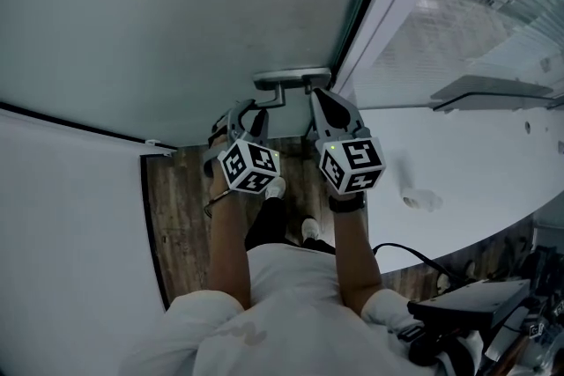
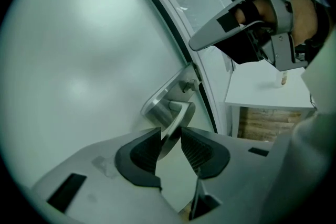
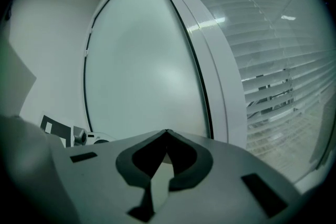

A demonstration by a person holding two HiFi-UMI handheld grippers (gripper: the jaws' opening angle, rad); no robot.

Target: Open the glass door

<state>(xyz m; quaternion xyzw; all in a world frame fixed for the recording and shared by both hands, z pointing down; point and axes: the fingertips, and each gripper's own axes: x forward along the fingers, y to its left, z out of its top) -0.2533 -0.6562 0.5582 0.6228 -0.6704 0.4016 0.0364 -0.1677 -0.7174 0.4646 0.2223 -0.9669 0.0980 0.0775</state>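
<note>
Leftmost in the head view, the frosted glass door (image 1: 176,22) was seen filling the picture from nine to twelve o'clock, with a strip of wood-look floor (image 1: 181,198) shown below it at about eight o'clock. The door's metal lever handle (image 1: 291,82) was mounted near the door's right edge, just above the picture's centre.

The left gripper (image 2: 170,139) was held at the handle, at seven o'clock from it in the head view. In the left gripper view its jaws were seen standing well apart, and the flat end of the lever was set between the two ribbed pads (image 2: 146,150), close to both. No clamping on the lever could be made out.

The right gripper (image 3: 167,135) was held just beside the left one, at five o'clock from the handle in the head view. Its jaws were brought together at the tips and nothing was held in them; they were pointed at the door glass.

Further right, the white door frame (image 1: 397,4) was seen running toward one o'clock, and slatted blinds (image 3: 273,76) were shown behind glass at three o'clock in the right gripper view.
</note>
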